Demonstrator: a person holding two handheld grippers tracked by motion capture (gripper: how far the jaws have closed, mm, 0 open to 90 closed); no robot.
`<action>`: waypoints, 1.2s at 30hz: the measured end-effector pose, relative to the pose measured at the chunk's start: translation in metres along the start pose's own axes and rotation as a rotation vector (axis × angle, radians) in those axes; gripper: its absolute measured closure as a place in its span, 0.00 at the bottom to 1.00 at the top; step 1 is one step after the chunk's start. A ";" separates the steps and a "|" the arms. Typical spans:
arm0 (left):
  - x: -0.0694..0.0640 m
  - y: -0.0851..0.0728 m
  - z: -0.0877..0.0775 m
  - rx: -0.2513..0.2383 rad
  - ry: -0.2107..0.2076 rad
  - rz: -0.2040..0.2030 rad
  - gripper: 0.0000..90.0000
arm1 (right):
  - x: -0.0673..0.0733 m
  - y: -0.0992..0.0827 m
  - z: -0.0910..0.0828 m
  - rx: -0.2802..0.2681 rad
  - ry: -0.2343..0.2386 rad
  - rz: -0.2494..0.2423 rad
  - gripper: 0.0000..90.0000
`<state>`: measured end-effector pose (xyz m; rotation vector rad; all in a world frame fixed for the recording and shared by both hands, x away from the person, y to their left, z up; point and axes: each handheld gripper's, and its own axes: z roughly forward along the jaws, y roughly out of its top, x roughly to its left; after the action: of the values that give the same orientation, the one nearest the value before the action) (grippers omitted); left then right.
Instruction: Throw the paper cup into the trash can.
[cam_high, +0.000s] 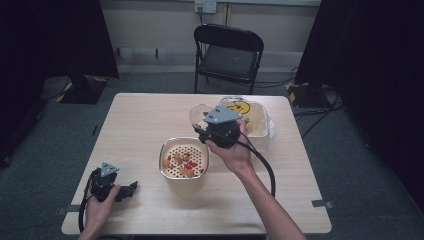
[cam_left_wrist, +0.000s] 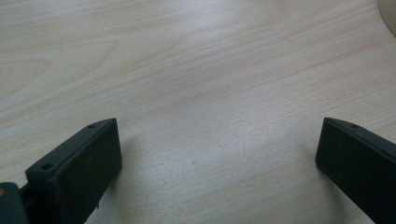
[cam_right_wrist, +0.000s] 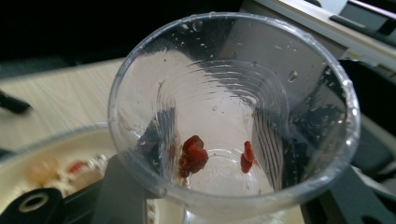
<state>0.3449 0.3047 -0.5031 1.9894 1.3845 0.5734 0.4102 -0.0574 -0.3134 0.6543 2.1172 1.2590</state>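
1. Two red bits (cam_right_wrist: 194, 154) cling inside the clear plastic cup (cam_right_wrist: 233, 112) I hold tilted in my right gripper (cam_high: 220, 131); what they are I cannot make out. In the right gripper view its jaws press the cup's wall on both sides, clamped on it.
2. From the high view my hand and the gripper's grey plate cover most of the cup; a curve of its rim (cam_high: 196, 112) shows just left of the plate.
3. Below the cup sits a cream bowl (cam_high: 183, 177) with a perforated strainer insert (cam_high: 195, 152) holding orange and red pieces (cam_high: 181, 162), blurred.
4. A clear container (cam_high: 260, 122) with a yellow face mark stands at the far right, partly behind my right gripper.
5. My left gripper (cam_high: 117, 187) rests on the table (cam_high: 145, 120) at the near left, well apart from the bowl. Its jaws stand wide apart over bare wood, gripping nothing.
6. A black folding chair (cam_high: 227, 52) stands beyond the far edge.
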 end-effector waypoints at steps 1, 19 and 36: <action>0.000 0.000 0.000 0.000 0.000 0.000 0.00 | -0.002 0.000 -0.001 -0.020 0.009 0.030 0.57; 0.000 0.000 0.000 0.000 0.000 0.000 0.00 | -0.073 -0.008 -0.015 -0.129 -0.079 0.286 0.57; 0.000 0.000 0.000 0.000 -0.003 0.002 0.00 | -0.122 -0.027 -0.009 -0.015 -0.189 0.386 0.53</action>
<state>0.3452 0.3046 -0.5031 1.9907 1.3814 0.5715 0.4877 -0.1556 -0.3054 1.1687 1.8800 1.3475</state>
